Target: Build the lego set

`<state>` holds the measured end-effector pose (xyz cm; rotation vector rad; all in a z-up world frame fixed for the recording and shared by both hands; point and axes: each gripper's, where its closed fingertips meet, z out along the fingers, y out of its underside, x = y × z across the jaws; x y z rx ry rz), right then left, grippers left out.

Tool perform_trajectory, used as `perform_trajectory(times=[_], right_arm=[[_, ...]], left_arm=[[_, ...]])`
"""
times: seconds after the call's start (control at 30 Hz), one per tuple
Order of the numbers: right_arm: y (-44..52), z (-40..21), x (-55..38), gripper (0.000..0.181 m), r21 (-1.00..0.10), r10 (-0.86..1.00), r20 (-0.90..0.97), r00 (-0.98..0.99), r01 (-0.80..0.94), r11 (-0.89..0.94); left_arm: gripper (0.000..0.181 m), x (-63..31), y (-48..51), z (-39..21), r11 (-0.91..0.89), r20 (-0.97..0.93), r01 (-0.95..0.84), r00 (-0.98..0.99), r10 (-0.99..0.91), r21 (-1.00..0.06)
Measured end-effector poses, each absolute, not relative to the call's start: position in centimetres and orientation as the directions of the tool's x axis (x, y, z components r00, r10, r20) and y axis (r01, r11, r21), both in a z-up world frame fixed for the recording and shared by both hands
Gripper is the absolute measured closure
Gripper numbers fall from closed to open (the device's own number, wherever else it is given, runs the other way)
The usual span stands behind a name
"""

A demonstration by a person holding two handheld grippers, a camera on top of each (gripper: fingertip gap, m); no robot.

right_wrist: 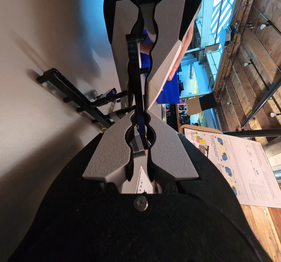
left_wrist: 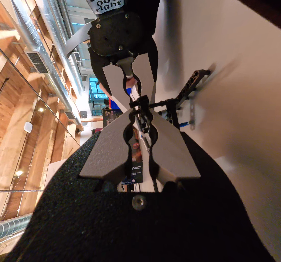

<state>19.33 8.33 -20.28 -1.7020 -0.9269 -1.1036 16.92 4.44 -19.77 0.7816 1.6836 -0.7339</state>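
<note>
2 hand-held grippers, left [left_wrist: 140, 110] and right [right_wrist: 140, 114], pinched shut on 1 black beam [right_wrist: 134, 72]; partial frame [left_wrist: 190, 84] on white surface [left_wrist: 228, 41], most building apparently remained.

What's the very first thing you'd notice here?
Two grey grippers meet tip to tip in mid-frame: the left gripper and right gripper both pinch one black lego beam. Beside them, a long black holed beam sits on the white table.

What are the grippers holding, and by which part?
Both grip one black lego beam: right gripper on one end, left gripper on the other.
</note>
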Motion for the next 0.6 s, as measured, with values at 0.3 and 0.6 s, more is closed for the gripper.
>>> perform_trajectory(times=[0.3, 0.6], right_arm=[[7.85, -20.23, 19.41, 0.176, -0.261, 0.090, 0.947, 0.308, 0.903, -0.341], [7.64, -20.40, 19.18, 0.176, -0.285, 0.085, 0.941, 0.329, 0.899, -0.332]], left_arm=[[0.169, 16.91, 3.56, -19.59, 0.586, -0.977, 0.796, -0.212, 0.035, -0.152], [0.174, 17.11, 3.96, -19.82, 0.589, -0.986, 0.799, -0.166, 0.018, -0.124]])
